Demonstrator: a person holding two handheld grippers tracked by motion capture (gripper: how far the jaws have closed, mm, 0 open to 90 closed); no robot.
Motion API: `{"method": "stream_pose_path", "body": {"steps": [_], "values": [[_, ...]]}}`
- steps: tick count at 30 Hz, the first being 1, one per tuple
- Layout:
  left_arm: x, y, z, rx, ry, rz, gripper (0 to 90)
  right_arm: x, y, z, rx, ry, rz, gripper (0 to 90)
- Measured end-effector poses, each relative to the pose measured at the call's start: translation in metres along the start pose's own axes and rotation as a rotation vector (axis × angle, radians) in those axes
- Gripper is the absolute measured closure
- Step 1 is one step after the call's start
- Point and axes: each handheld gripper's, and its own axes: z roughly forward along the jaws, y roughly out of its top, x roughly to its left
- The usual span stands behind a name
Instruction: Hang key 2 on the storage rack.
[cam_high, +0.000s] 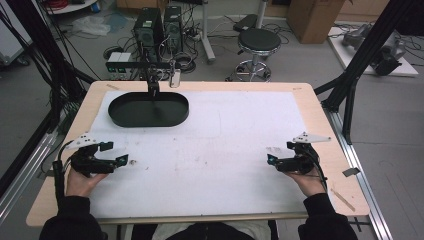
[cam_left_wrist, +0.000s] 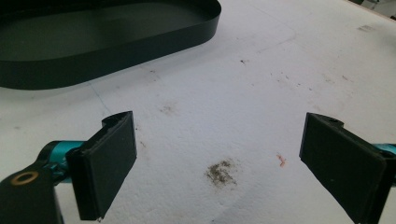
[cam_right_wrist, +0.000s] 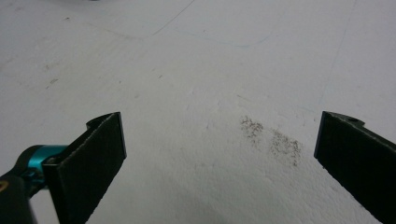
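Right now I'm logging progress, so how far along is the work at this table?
Nothing looks done: the black tray sits empty at the far left of the white mat. Nothing is in hand: the left gripper and right gripper rest open on the mat. Everything remains.

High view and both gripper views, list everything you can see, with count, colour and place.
Tray: one, black, oval, far left of the table, nothing in it.
Mat: one, white, stained, covering most of the table.
Table: one, light wood, edges showing round the mat.
Stool: one, black seat, on the floor beyond the table.
Computer towers: two, black, on the floor beyond the tray.
Cardboard box: one, brown, far right on the floor.
Left gripper: one, black, near left, open, fingers apart over the mat.
Right gripper: one, black, near right, open.
Hands: two, dark sleeves, near edge.
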Motion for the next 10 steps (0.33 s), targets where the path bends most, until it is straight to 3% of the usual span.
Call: {"method": "stream_pose_path", "body": {"steps": [10], "values": [[0.0,0.0,0.0,0.007,0.003,0.002,11.3,-0.002,-0.02,-0.01,-0.03,-0.029,0.003,1.3]]}}
